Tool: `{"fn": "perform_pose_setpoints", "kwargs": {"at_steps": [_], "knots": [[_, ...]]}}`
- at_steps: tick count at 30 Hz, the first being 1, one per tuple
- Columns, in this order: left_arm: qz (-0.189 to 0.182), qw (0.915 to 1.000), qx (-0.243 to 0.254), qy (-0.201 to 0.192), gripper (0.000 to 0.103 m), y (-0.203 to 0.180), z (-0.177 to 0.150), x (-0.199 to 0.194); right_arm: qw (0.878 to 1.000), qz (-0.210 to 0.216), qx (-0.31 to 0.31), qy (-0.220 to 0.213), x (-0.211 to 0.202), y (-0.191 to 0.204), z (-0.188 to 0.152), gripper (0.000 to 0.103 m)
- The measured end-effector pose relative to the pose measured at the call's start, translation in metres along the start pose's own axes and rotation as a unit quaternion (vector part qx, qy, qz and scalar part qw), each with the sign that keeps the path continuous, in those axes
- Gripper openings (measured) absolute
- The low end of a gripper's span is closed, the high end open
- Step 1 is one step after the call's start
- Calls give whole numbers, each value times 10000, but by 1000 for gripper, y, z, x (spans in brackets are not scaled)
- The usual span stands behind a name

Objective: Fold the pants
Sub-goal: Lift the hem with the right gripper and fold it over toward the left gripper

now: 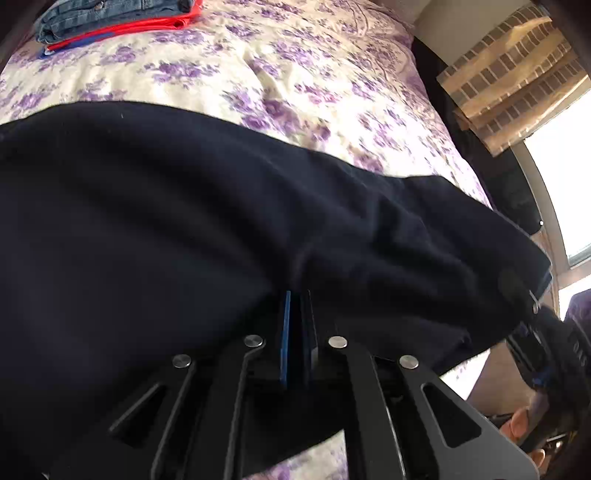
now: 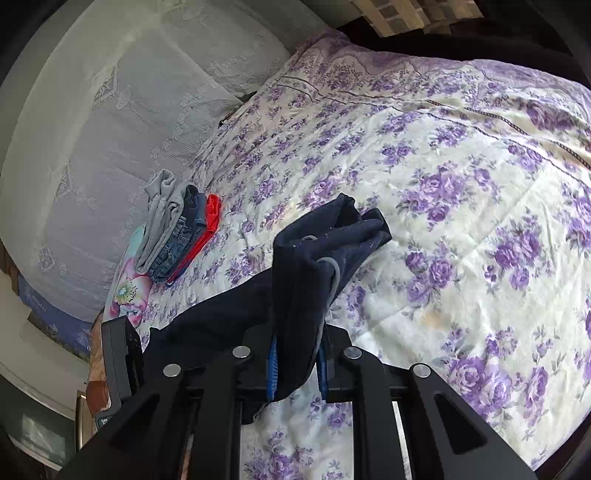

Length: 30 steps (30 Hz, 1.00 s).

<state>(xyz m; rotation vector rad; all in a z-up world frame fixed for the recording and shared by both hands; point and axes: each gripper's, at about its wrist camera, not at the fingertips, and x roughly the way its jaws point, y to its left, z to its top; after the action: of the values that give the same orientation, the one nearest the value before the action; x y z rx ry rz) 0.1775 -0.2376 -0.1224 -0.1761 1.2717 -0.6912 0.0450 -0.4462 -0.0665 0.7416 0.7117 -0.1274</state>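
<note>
Dark navy pants [image 1: 166, 229] are held above a bed with a purple floral cover [image 1: 280, 62]. My left gripper [image 1: 297, 321] is shut on a fold of the pants, which spread wide across the left wrist view. My right gripper [image 2: 297, 354] is shut on the other end of the pants [image 2: 317, 266], bunched between its blue pads [image 2: 272, 365], with a grey drawstring [image 2: 334, 273] hanging out. The cloth trails down left to the other gripper's body [image 2: 122, 354].
A stack of folded clothes [image 2: 177, 232], grey, denim and red, lies on the bed near the white lace headboard [image 2: 110, 129]; it shows at the top left of the left wrist view [image 1: 110, 18]. A window and brick wall [image 1: 517, 85] are at the right.
</note>
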Motion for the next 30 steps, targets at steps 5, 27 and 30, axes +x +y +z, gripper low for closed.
{"fn": "perform_pose_setpoints", "kwargs": {"at_steps": [5,27,30], "knots": [[-171,9998,-47,-82,5,13,-35,-19,9986,-364,-373,87,14,22,5,17],[-1166,9902,-715,284,2,5,12,21,9921,-659,-1050,187,21,85,8,17],[-843,9958,-333,160,2,-3,-9,2,9874,-679,-1388,348,32,104,3,17]]}}
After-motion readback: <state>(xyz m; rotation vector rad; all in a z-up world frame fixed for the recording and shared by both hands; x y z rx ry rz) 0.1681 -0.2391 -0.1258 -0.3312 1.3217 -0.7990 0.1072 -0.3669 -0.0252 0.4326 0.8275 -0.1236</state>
